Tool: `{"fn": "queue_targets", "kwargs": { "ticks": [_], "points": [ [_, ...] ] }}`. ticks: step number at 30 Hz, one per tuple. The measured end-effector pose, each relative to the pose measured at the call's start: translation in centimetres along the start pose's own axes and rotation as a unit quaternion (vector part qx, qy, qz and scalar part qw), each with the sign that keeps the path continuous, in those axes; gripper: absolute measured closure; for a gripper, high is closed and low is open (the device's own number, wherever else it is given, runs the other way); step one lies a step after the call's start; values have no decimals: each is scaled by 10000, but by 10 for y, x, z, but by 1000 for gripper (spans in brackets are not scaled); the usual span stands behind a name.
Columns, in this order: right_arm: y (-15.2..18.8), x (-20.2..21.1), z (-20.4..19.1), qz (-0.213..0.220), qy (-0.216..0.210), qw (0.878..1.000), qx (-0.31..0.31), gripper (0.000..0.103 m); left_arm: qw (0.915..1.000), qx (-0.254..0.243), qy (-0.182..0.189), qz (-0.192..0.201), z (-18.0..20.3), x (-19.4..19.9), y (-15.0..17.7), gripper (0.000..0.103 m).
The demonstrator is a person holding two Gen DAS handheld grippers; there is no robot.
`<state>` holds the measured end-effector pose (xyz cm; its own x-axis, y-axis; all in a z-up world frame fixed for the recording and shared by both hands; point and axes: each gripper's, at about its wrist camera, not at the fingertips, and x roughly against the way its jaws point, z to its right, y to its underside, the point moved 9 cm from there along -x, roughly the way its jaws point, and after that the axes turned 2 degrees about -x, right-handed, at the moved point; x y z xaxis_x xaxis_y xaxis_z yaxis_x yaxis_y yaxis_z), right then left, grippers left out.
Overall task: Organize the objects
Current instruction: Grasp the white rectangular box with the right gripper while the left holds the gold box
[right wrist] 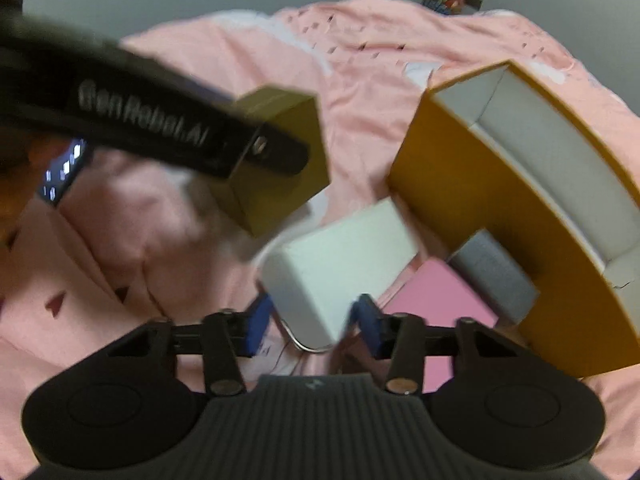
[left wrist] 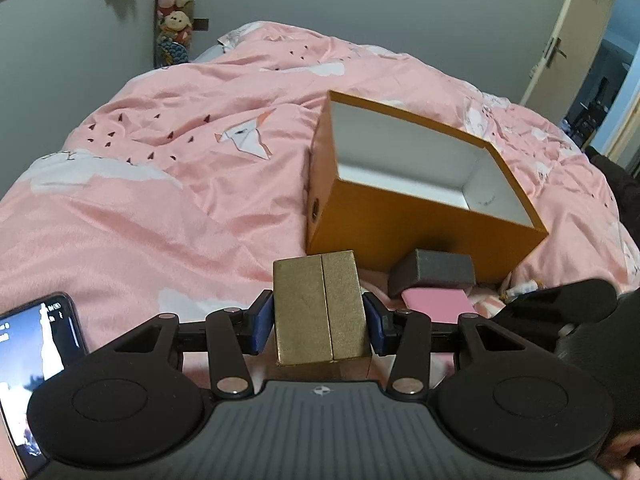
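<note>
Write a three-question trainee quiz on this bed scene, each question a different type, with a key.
1. True or false: the left gripper is shut on the gold cardboard box.
2. Multiple choice: the open orange cardboard box with the white lining holds A) the grey box, B) the pink box, C) nothing visible.
3. Fill in: the right gripper has its blue pads on either side of the ___ rectangular box.

Key: 1 true. 2 C; the small dark grey box and the flat pink box lie outside, on the pink bedspread. 3 white.
</note>
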<state>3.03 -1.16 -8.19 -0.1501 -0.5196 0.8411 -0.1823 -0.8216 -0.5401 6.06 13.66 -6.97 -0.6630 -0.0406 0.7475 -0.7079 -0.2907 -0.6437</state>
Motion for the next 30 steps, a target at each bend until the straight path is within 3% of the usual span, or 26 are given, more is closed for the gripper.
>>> {"fn": "queue_targets", "kwargs": {
  "ticks": [7,12,18,20,23,26,30],
  "points": [
    [-37,12,43,571,260,9963,-580,67,9999,-53,25,-97,5,-19,-16,50],
    [-42,9,71,878,568,9902,-924,66,9997,-74,182,-137,18,-41,-25,50],
    [-33,-3,104,970,598,9789,-1695,59,9991,-10,258,-322,30,-68,-30,51],
    [-23,-7,111,867,653,9739,-1992,50,9991,-16,207,-359,32,-75,-30,51],
    [-8,-8,116,866,467,9627,-2520,43,9989,-4,215,-422,34,-81,-27,51],
    [2,-12,112,904,173,9539,-2855,43,9989,-11,163,-428,33,-82,-27,51],
    [-2,-21,103,1028,99,9572,-2703,47,9992,65,51,-398,26,-78,-27,51]
  ]
}}
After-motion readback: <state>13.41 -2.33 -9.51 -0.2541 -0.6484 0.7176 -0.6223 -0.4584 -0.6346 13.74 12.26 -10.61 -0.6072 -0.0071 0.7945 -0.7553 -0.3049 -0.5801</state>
